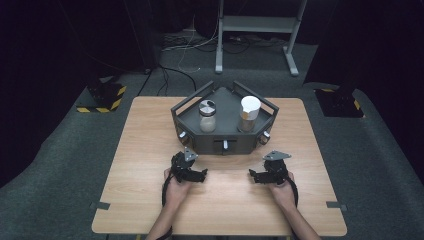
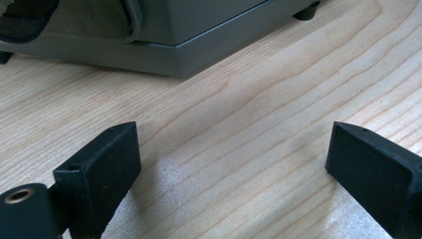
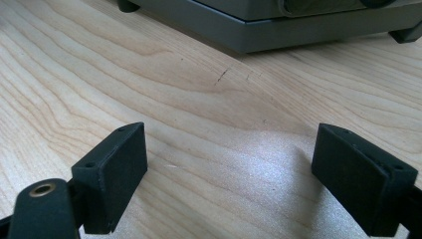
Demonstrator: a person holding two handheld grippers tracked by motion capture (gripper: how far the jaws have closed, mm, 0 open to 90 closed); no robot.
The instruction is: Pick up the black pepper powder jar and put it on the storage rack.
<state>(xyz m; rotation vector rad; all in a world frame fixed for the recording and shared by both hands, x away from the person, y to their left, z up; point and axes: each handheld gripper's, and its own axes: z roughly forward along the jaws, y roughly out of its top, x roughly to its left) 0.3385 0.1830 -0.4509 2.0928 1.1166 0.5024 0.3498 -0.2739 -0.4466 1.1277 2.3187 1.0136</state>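
A dark grey angular tray (image 1: 188, 116) stands at the middle back of the wooden table. In it stand a glass jar (image 1: 207, 118) with a metal lid on the left and a white-lidded cup (image 1: 249, 114) on the right. My left gripper (image 1: 202, 174) rests on the table in front of the tray, held by a hand, jaws wide apart over bare wood (image 2: 234, 149). My right gripper (image 1: 253, 175) lies to its right, also open with nothing between its jaws (image 3: 231, 164). The tray's base (image 2: 164, 50) (image 3: 278, 30) lies just ahead of both grippers.
The wooden table (image 1: 145, 150) stands on grey carpet. Small knobs (image 1: 225, 144) stick out of the tray's front faces. A metal stand (image 1: 255, 25) and cables lie on the floor behind. Black-and-yellow striped bases (image 1: 102, 97) sit at both far sides.
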